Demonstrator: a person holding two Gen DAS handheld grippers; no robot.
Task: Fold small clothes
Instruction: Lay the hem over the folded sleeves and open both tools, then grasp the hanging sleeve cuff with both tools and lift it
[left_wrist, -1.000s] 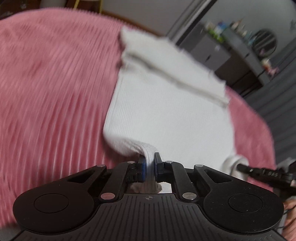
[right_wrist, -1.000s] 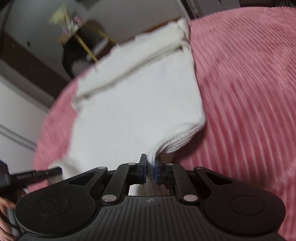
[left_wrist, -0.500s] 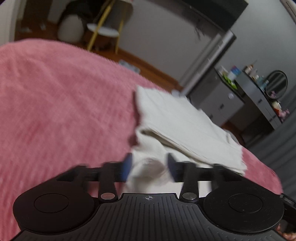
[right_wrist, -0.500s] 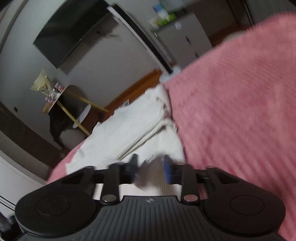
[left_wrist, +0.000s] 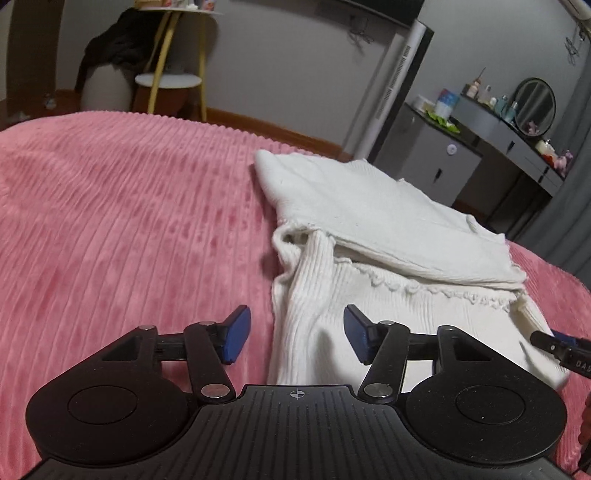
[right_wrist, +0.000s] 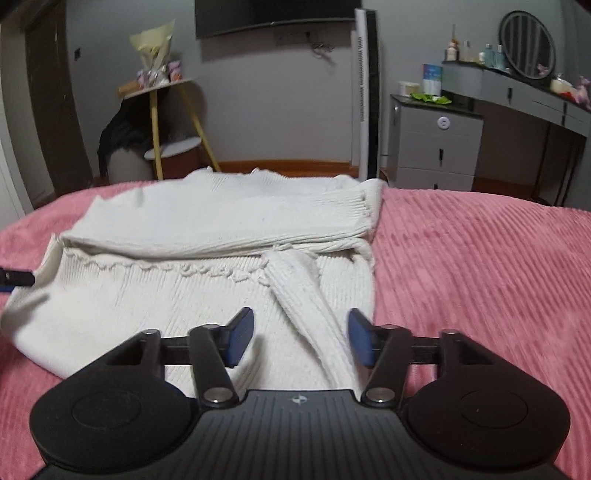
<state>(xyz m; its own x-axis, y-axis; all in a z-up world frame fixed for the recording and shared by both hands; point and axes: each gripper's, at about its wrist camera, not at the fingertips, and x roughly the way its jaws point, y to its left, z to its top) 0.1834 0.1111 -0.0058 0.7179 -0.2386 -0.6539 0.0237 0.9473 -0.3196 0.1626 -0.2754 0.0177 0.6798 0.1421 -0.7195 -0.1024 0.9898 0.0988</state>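
Left black two-finger gripper (left_wrist: 295, 338): blue pads spread wide, nothing between them, poised over the left edge of the white ribbed knit garment (left_wrist: 388, 236). Garment folded, lying on the pink corduroy-ribbed bedspread (left_wrist: 129, 229), upper layer doubled over the lower, scalloped hem showing beneath. Right black two-finger gripper (right_wrist: 301, 338): blue pads likewise parted, empty, above the garment's (right_wrist: 221, 229) right portion, near a ribbed sleeve (right_wrist: 303, 295).

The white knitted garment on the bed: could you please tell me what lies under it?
The white knitted garment lies on the pink ribbed blanket, its far part folded over the near part. Whatever lies between those layers is covered.
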